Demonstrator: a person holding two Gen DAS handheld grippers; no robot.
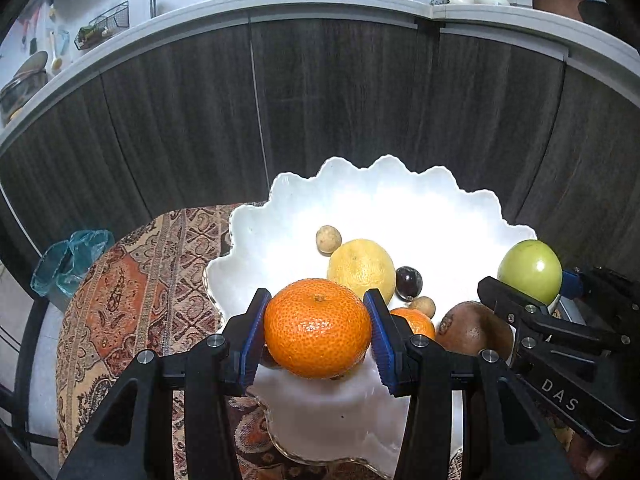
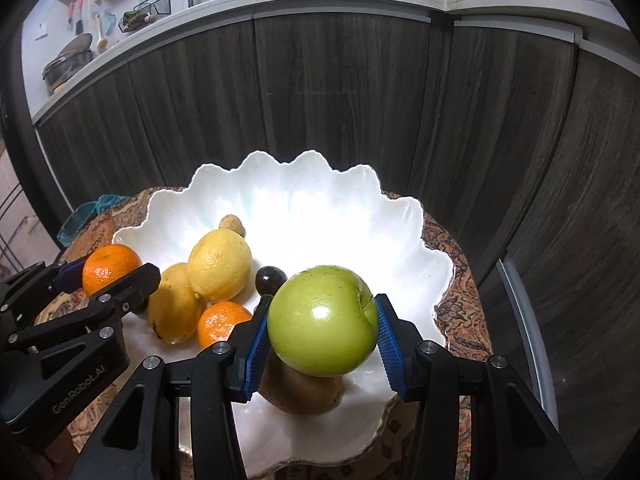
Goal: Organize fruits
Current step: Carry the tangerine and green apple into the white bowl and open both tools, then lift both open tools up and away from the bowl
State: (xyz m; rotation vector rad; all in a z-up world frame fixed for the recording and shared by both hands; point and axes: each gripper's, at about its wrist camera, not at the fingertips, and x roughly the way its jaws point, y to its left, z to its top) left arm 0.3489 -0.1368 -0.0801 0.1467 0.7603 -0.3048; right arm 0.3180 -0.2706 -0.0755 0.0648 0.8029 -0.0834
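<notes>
My left gripper is shut on an orange mandarin and holds it over the near left rim of a white scalloped bowl. My right gripper is shut on a green apple and holds it over the bowl's near side, above a brown kiwi. In the bowl lie a lemon, a second yellow fruit, another mandarin, a dark plum and a small tan fruit. The right gripper with the apple shows in the left wrist view.
The bowl stands on a round table with a patterned orange-brown cloth. A blue glass dish sits at the table's far left edge. Dark wood cabinet fronts under a white counter stand close behind the table.
</notes>
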